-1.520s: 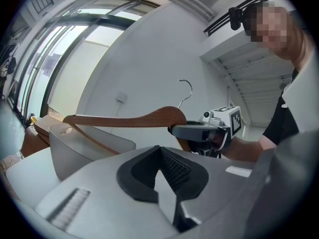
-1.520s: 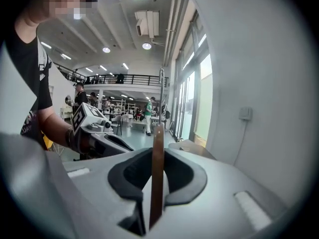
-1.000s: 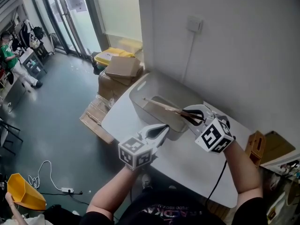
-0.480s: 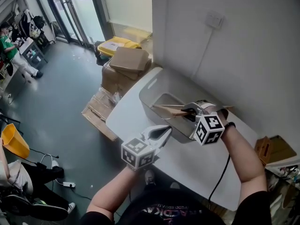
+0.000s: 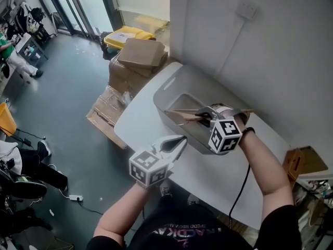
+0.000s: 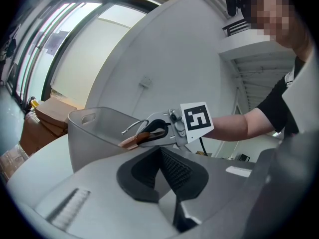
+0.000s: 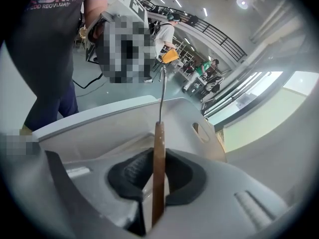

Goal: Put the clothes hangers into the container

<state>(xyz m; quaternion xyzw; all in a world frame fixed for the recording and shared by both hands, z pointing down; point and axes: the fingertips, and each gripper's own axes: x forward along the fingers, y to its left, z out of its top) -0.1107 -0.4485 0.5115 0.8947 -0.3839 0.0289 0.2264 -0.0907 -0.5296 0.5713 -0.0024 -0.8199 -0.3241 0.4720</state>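
A grey plastic container (image 5: 174, 90) stands on the white table (image 5: 208, 173), close to the wall. My right gripper (image 5: 204, 113) hovers over the container's near rim, shut on a wooden clothes hanger (image 5: 183, 112) that lies across the opening. In the right gripper view the hanger's wooden bar (image 7: 158, 168) is clamped upright between the pads, and its metal hook (image 7: 161, 93) points away over the container (image 7: 124, 121). My left gripper (image 5: 178, 141) sits in front of the container, shut and empty. The left gripper view shows the right gripper (image 6: 152, 131) with the hanger (image 6: 132, 141) at the container's rim (image 6: 92, 114).
Cardboard boxes (image 5: 136, 62) and a yellow bin (image 5: 125, 35) stand on the floor past the table's far left corner. A white wall with a socket (image 5: 246, 9) runs behind the container. A black cable (image 5: 240, 189) trails from the right gripper. People are at the far left.
My right gripper has carried the hanger leftwards and lower, from beside the container to over its near rim. The left gripper has hardly moved.
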